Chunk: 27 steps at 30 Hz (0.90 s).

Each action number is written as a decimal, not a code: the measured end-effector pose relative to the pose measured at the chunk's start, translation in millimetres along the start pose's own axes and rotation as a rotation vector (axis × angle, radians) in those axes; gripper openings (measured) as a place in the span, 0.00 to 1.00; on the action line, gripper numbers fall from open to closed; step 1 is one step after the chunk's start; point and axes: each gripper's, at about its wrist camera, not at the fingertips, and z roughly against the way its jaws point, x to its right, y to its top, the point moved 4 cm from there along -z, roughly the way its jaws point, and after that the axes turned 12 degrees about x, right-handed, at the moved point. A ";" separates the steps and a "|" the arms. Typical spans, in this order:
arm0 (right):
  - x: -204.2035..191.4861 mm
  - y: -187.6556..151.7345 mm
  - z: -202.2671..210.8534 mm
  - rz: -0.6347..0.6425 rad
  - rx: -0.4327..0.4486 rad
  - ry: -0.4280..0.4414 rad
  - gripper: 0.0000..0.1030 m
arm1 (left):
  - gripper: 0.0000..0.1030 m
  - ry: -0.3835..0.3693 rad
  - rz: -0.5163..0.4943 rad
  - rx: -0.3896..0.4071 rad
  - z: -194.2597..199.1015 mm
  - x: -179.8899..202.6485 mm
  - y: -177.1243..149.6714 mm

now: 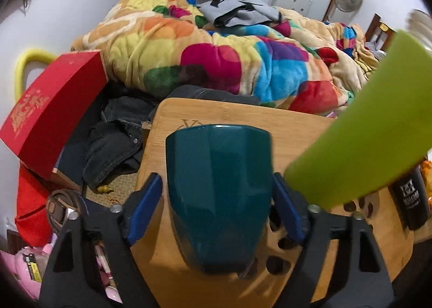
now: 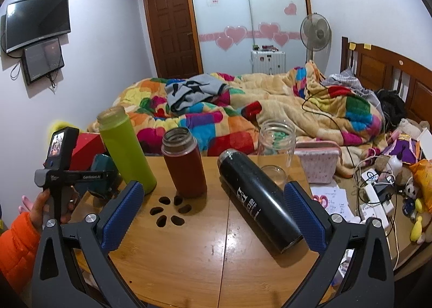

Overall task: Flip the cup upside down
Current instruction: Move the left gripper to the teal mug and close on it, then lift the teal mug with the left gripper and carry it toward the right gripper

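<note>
Left tongs (image 1: pixel 217 204) closed on teal cup (image 1: pixel 218 194) (upside down); right tongs (image 2: pixel 213 216) wide open, empty.

Cup (image 1: pixel 218 194): dark teal, glossy, faceted; wide end away from camera; above wooden table (image 1: pixel 297 124), left of green bottle (image 1: pixel 364 129).
</note>
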 end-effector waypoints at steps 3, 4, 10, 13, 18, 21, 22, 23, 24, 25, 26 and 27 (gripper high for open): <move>-0.5 -5.5 -3.7 0.005 -0.017 -0.002 1.00 | 0.69 -0.013 0.023 0.008 0.8 -0.8 -1.1; -0.5 -7.5 -5.4 0.007 -0.024 -0.003 1.00 | 0.69 -0.010 0.014 0.014 3.0 -0.1 -2.6; -4.8 -15.1 -6.2 0.009 -0.044 0.006 1.00 | 0.69 -0.027 -0.003 0.004 16.9 3.2 -16.1; -8.5 -18.4 -3.5 0.013 -0.049 0.009 1.00 | 0.69 -0.044 -0.008 -0.003 34.6 6.4 -32.6; -13.7 -28.3 2.9 0.025 -0.072 0.016 1.00 | 0.69 -0.079 -0.050 -0.013 60.8 27.9 -58.3; -13.9 -33.5 8.3 0.039 -0.078 0.012 1.00 | 0.69 -0.107 -0.100 -0.017 72.4 51.7 -72.6; -13.7 -34.4 11.0 0.046 -0.079 0.008 1.00 | 0.69 -0.125 -0.117 -0.019 76.2 62.6 -78.4; -13.1 -34.6 13.2 0.049 -0.079 0.005 1.00 | 0.69 -0.141 -0.131 -0.023 78.8 71.8 -83.8; -12.3 -35.8 16.0 0.054 -0.079 0.002 1.00 | 0.69 -0.162 -0.145 -0.026 81.0 81.6 -88.9; -10.8 -37.3 19.7 0.059 -0.082 -0.003 1.00 | 0.69 -0.186 -0.162 -0.029 82.9 92.6 -94.5; -9.6 -38.2 21.9 0.061 -0.083 -0.005 1.00 | 0.69 -0.201 -0.187 -0.024 85.4 104.2 -98.7; -7.2 -39.0 26.5 0.063 -0.084 -0.010 1.00 | 0.69 -0.212 -0.209 -0.025 87.2 114.4 -102.5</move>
